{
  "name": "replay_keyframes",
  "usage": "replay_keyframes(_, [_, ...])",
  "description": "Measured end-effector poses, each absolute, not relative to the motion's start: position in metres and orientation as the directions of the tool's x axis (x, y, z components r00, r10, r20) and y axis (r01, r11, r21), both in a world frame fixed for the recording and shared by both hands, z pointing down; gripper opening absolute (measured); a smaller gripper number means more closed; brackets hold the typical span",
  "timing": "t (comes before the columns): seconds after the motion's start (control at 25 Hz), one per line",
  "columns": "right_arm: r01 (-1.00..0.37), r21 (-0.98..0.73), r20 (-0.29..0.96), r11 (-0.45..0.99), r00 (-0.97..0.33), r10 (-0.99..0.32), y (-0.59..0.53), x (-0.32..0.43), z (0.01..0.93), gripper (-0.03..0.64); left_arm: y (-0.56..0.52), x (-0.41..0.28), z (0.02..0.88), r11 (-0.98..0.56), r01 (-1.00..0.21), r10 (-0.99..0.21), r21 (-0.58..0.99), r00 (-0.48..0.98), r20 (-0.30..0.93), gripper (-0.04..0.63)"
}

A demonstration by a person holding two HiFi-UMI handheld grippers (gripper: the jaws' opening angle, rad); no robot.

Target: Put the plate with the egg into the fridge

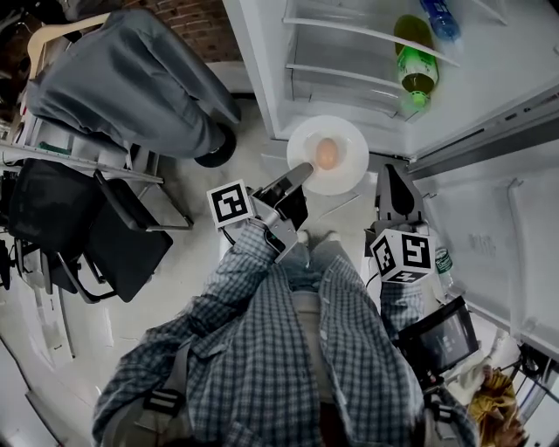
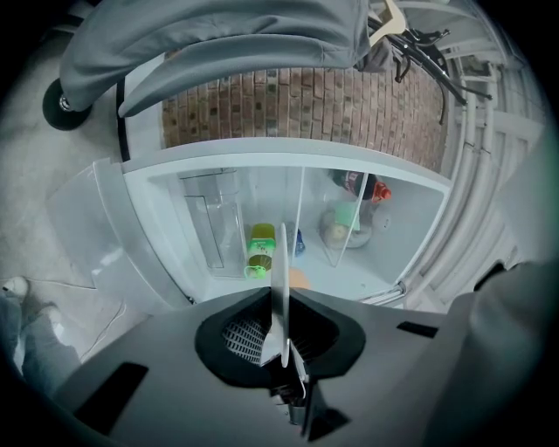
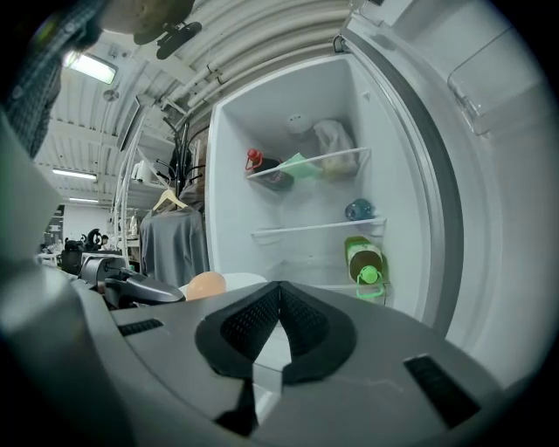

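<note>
A white plate (image 1: 345, 140) carries a tan egg (image 1: 326, 154) and hangs in front of the open fridge (image 1: 367, 61), below its lower shelves. My left gripper (image 1: 300, 174) is shut on the plate's near rim. In the left gripper view the plate (image 2: 281, 253) stands edge-on between the jaws of the left gripper (image 2: 280, 301), with the egg (image 2: 300, 278) just showing behind it. My right gripper (image 1: 389, 171) is to the right of the plate, apart from it, shut and holding nothing. From the right gripper (image 3: 279, 285) I see the egg (image 3: 206, 285) and plate (image 3: 249, 281) to its left.
A green bottle (image 1: 417, 65) and a blue bottle (image 1: 439, 17) lie on the fridge shelves. The fridge door (image 1: 524, 218) stands open at the right. A grey garment (image 1: 131, 79) hangs at the left over black chairs (image 1: 105, 236). A dark screen (image 1: 437, 336) is near my right hip.
</note>
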State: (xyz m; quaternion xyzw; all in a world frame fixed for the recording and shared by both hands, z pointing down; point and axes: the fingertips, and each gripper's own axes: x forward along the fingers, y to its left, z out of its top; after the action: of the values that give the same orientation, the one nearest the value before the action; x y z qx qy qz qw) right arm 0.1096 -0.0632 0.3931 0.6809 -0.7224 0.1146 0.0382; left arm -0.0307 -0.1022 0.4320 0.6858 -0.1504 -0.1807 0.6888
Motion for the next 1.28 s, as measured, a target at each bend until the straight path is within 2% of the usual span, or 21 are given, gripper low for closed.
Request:
replay_keyframes(0.6, [-0.990, -0.110, 0.198, 0.089, -0.110, -0.974, -0.104, 0.127, 0.394, 0.006, -0.138, -0.012, 0.432, -0.011, 0.048, -0.490, 0.999, 0.870, -0.047, 0.041])
replay_keyframes(1.28, [-0.984, -0.004, 0.171, 0.177, -0.176, -0.969, -0.174, 0.160, 0.376, 0.006, -0.199, 0.033, 0.435, -0.031, 0.032, -0.539, 0.999, 0.841, -0.044, 0.041])
